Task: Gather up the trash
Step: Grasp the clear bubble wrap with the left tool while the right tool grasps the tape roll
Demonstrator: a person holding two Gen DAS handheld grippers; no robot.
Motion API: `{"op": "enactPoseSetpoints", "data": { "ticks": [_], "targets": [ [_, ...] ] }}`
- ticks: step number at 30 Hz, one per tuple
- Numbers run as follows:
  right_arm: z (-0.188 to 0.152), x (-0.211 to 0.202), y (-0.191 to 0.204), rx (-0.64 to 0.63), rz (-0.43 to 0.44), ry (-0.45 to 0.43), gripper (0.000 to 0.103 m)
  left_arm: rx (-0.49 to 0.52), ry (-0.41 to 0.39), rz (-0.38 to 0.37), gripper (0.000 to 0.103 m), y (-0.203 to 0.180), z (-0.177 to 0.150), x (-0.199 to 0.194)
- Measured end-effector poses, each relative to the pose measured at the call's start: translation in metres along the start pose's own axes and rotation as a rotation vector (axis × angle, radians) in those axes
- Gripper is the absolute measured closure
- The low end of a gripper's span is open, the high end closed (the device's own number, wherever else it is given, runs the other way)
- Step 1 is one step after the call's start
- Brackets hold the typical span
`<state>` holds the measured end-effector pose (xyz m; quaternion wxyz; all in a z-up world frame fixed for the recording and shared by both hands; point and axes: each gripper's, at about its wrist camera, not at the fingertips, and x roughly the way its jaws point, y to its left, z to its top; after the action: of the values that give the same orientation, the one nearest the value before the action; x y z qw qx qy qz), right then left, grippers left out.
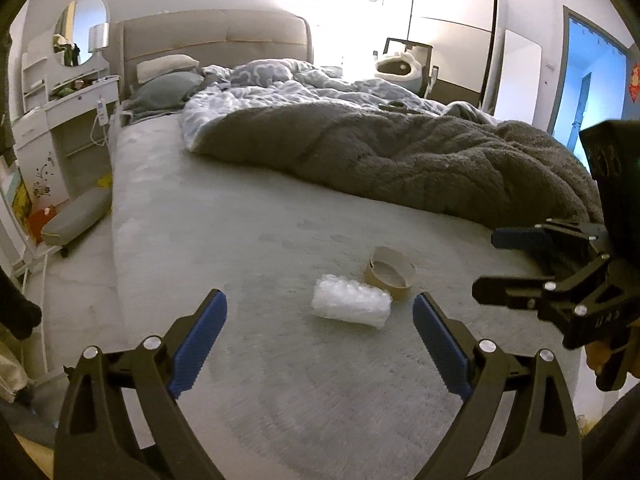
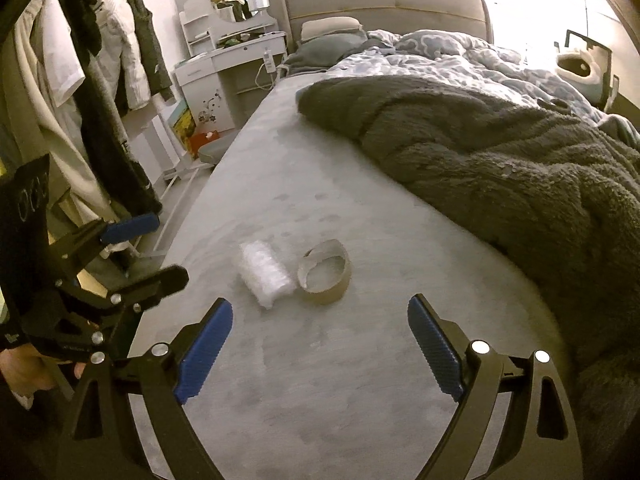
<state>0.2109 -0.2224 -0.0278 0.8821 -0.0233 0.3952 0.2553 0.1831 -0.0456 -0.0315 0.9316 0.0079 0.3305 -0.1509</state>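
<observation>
A roll of clear bubble wrap lies on the grey bed sheet, touching an empty brown cardboard tape ring just behind it. Both show in the right wrist view too, the bubble wrap left of the ring. My left gripper is open and empty, hovering just in front of the bubble wrap. My right gripper is open and empty, a short way in front of the ring. Each gripper shows at the other view's edge, the right one and the left one, both open.
A rumpled grey fleece blanket and a blue patterned duvet cover the bed's right half. A white dressing table stands at the far left. Clothes hang on a rack left of the bed. A padded stool stands beside the bed.
</observation>
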Motion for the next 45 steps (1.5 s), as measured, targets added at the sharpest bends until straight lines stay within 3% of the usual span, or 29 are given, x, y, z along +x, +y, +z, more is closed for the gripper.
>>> {"op": "enactPoseSetpoints", "data": {
  "ticks": [17, 27, 33, 36, 45],
  "targets": [
    [0.013, 0.016, -0.038, 0.078, -0.017, 0.002, 0.013, 0.049, 0.064, -0.071, 0.007, -0.017, -0.002, 0.040],
    [0.017, 0.036, -0.039, 0.098, 0.016, 0.026, 0.013, 0.026, 0.105, -0.064, 0.008, -0.009, -0.005, 0.068],
    [0.018, 0.046, -0.038, 0.102, 0.030, 0.040, 0.013, 0.037, 0.129, -0.074, 0.023, -0.011, -0.006, 0.079],
    [0.019, 0.051, -0.039, 0.112, 0.036, 0.044, 0.013, 0.029, 0.129, -0.094, 0.037, -0.010, -0.005, 0.080],
    [0.019, 0.066, -0.029, 0.083, 0.032, 0.063, 0.013, -0.050, 0.093, -0.019, 0.040, 0.014, 0.003, 0.069]
  ]
}}
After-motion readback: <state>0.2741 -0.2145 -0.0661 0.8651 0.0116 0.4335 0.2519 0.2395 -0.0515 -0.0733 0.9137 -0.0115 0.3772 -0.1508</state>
